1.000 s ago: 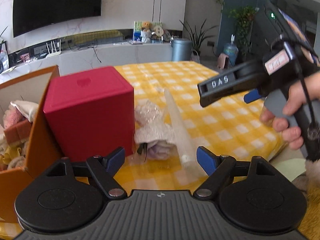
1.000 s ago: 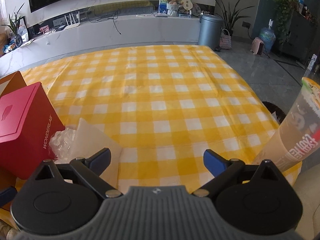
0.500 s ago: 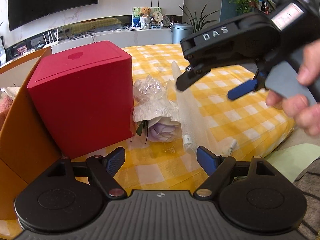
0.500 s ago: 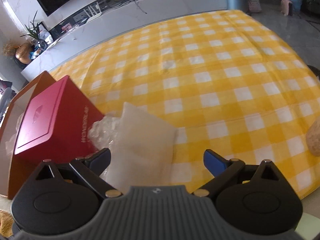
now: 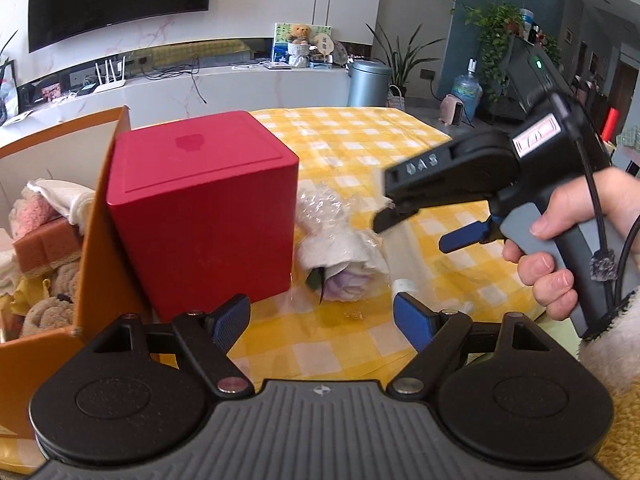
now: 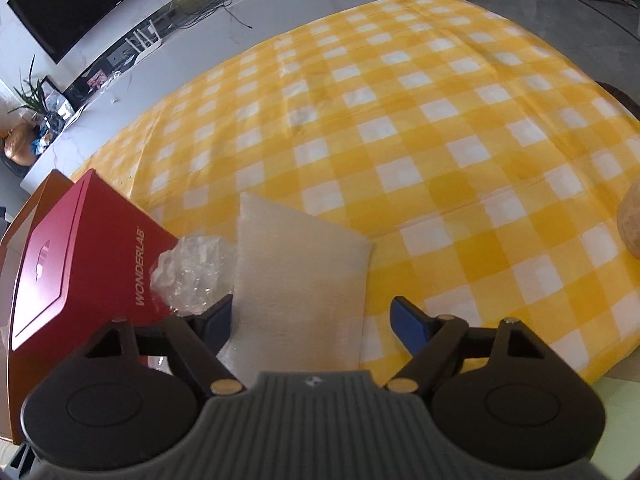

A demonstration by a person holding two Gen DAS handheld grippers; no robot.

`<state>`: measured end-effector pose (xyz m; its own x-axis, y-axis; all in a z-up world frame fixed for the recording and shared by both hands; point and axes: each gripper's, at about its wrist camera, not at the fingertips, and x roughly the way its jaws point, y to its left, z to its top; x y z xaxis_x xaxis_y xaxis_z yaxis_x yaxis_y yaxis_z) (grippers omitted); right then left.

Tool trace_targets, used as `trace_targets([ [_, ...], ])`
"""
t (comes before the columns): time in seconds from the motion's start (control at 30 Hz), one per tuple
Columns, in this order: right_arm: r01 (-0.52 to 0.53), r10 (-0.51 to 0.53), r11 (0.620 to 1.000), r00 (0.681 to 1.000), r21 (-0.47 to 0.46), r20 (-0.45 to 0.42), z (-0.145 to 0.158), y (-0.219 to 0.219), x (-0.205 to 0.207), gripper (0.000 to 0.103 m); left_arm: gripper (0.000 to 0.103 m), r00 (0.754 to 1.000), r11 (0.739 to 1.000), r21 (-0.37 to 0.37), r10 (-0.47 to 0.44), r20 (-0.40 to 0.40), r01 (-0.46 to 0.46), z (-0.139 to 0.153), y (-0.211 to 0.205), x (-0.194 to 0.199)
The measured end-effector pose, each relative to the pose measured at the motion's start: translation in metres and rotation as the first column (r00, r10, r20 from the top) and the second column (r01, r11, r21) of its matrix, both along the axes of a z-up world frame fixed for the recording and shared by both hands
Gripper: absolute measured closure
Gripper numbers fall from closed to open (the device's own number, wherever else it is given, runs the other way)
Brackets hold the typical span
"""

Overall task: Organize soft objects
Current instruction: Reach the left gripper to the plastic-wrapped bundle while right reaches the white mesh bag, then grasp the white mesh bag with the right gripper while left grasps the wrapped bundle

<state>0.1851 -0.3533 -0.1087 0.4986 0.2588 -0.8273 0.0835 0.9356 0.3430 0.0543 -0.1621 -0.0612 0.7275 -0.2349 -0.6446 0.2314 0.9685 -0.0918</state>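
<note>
A white foam sheet (image 6: 298,280) lies on the yellow checked tablecloth (image 6: 400,120), reaching between the open fingers of my right gripper (image 6: 312,316). Beside it lie a crumpled clear plastic wrap (image 6: 192,276) and a wrapped purple flower (image 5: 344,284). In the left wrist view my right gripper (image 5: 400,220) hovers over the sheet's edge, held by a hand. My left gripper (image 5: 322,316) is open and empty, just in front of the flower. An orange box (image 5: 104,216) at the left holds several soft toys and cloths (image 5: 40,240).
A red cube box (image 5: 200,208) stands between the orange box and the wrap. A tan round object (image 6: 630,224) sits at the table's right edge. A TV counter and plants stand behind the table.
My right gripper has dropped lower and closer to the foam sheet, which now reaches between its fingers. My left gripper has pulled back slightly; the red box sits farther from it.
</note>
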Motion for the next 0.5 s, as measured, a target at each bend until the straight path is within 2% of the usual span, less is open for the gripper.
trace_targets([
  [0.13, 0.018, -0.02, 0.997, 1.0, -0.081, -0.015, -0.005, -0.004, 0.001, 0.035, 0.008, 1.0, 1.0, 0.019, 0.008, 0.012, -0.008, 0.005, -0.001, -0.003],
  [0.2, 0.019, -0.023, 0.992, 0.999, -0.124, -0.026, -0.01, -0.005, 0.002, 0.043, 0.008, 1.0, 1.0, 0.027, 0.007, 0.03, -0.008, 0.009, -0.002, -0.005],
  [0.27, 0.011, -0.018, 0.986, 0.999, -0.166, -0.041, -0.016, -0.005, 0.005, 0.047, 0.008, 0.999, 0.999, 0.035, 0.001, 0.052, -0.003, 0.011, -0.004, -0.008],
  [0.37, -0.005, -0.003, 0.97, 0.999, -0.242, -0.035, -0.018, -0.001, 0.005, 0.049, 0.008, 0.998, 0.999, 0.052, 0.001, 0.064, -0.005, 0.014, -0.005, -0.01],
  [0.43, -0.018, 0.01, 0.965, 0.999, -0.26, -0.032, -0.019, 0.0, 0.004, 0.049, 0.008, 0.998, 0.998, 0.061, 0.004, 0.063, -0.008, 0.016, -0.007, -0.01],
  [0.5, -0.022, 0.014, 0.958, 1.0, -0.287, -0.028, -0.018, 0.001, 0.002, 0.06, 0.008, 0.998, 0.998, 0.068, 0.01, 0.063, -0.014, 0.018, -0.007, -0.01],
])
